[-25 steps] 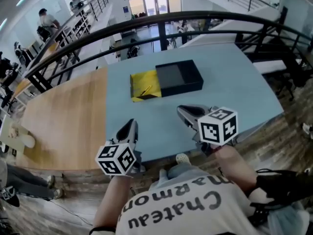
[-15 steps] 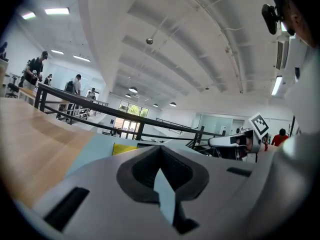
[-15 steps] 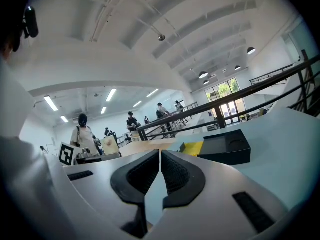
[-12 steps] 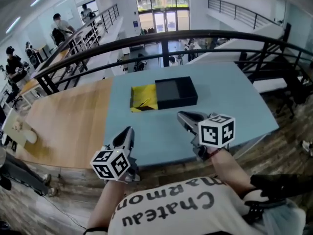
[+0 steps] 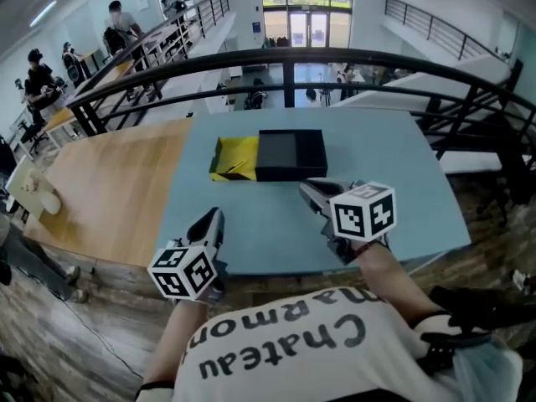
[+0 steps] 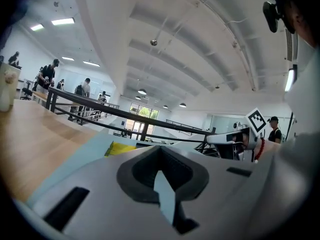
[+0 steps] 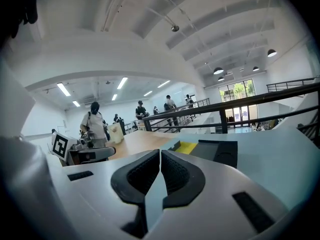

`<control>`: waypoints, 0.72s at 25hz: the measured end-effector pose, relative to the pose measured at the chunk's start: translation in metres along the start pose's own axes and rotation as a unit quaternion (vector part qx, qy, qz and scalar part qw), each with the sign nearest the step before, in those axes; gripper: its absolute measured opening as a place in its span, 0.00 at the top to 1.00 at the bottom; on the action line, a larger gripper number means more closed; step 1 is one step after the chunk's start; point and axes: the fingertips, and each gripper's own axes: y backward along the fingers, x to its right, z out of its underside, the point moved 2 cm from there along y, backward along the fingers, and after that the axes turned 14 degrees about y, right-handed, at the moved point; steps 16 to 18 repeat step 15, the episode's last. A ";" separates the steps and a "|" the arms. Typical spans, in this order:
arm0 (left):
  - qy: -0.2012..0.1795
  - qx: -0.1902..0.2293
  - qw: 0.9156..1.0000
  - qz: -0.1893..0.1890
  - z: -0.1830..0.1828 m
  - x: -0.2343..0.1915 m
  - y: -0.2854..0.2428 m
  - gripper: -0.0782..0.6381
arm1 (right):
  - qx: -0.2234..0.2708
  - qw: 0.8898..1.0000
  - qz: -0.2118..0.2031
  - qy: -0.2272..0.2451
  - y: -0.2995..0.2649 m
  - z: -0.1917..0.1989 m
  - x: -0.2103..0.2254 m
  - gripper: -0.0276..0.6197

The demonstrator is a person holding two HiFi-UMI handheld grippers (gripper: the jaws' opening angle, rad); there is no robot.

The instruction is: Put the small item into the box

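An open black box [image 5: 291,154] lies at the middle of the blue table [image 5: 394,182]. A flat yellow piece [image 5: 234,157] lies against the box's left side. Both show in the right gripper view as the black box [image 7: 222,153] and the yellow piece [image 7: 186,147]. My left gripper [image 5: 214,217] hovers over the table's near edge, shut and holding nothing. My right gripper [image 5: 309,190] is also shut and holding nothing. It sits just this side of the box, apart from it. In the left gripper view the fingertips [image 6: 159,150] meet, with the yellow piece [image 6: 120,148] far ahead.
A wooden table [image 5: 100,182] adjoins the blue one on the left, with a pale cup-like object [image 5: 40,199] at its far left. A black railing [image 5: 335,57] curves behind the tables. People stand far off at the upper left. The floor drops away to the right.
The head view has swung, so the box and yellow piece sit more to the centre. Both grippers stay shut near the table's front edge; the left one is a little nearer the table.
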 end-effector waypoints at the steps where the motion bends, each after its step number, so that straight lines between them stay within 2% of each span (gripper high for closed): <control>1: 0.001 0.002 1.000 -0.003 0.000 0.002 -0.001 0.89 | -0.001 1.000 -0.003 0.003 0.001 0.000 0.003 0.90; 8: 0.002 0.016 1.000 -0.021 0.004 0.016 -0.004 0.89 | -0.006 1.000 -0.013 0.009 0.010 0.005 0.017 0.90; 18: 0.003 0.019 1.000 -0.025 0.005 0.014 -0.006 0.89 | -0.009 1.000 -0.014 0.013 0.010 0.008 0.021 0.90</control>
